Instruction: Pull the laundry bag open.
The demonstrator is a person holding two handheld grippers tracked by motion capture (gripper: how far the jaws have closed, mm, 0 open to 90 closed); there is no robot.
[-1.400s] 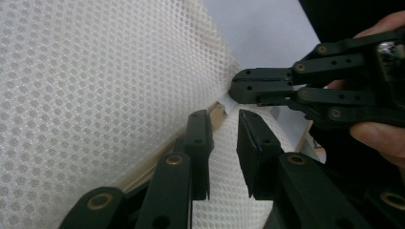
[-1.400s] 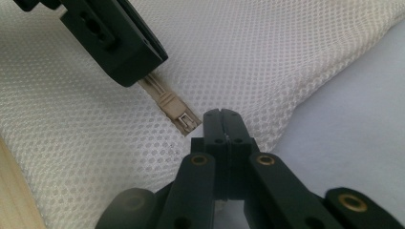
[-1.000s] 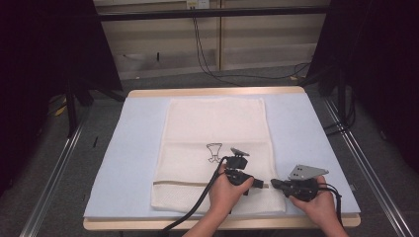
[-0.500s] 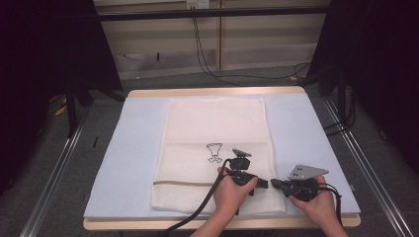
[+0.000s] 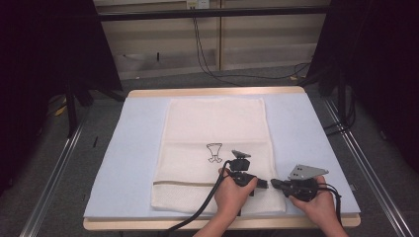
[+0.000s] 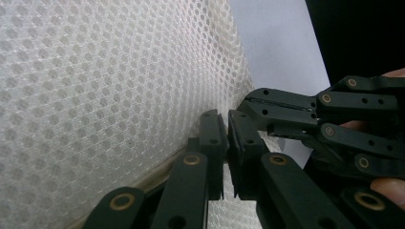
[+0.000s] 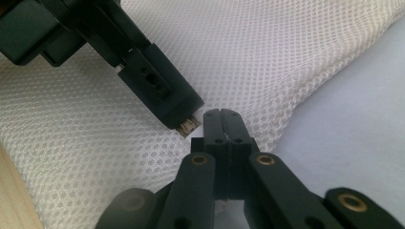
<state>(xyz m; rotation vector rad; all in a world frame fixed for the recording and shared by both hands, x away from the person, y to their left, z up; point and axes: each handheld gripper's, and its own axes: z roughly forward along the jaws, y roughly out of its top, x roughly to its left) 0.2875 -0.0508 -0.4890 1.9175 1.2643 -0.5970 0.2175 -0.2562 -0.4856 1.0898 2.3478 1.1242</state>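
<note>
High view: a cream mesh bag (image 5: 217,148) lies flat on a pale blue mat (image 5: 133,148) covering a wooden table (image 5: 212,92), long side running away from the person, a small black drawing (image 5: 214,151) printed near its middle and a tan band (image 5: 183,183) across its near end. The left gripper (image 5: 263,184) and the right gripper (image 5: 274,184) meet tip to tip at the bag's near right corner, each held in a hand (image 5: 232,195); a black cable (image 5: 197,215) trails from the left one. Left gripper view: the left gripper (image 6: 224,125) has just been closing, its jaws now drawn narrow with only a thin slit between them, set at the bag's edge (image 6: 119,86); whether mesh is pinched between them cannot be told. The right gripper (image 6: 253,102) sits just beside, jaws together. Right gripper view: the right gripper (image 7: 223,114) shows jaws fully closed, tips against the mesh bag (image 7: 239,52) edge; the left gripper (image 7: 187,125) lies nearly touching it.
</note>
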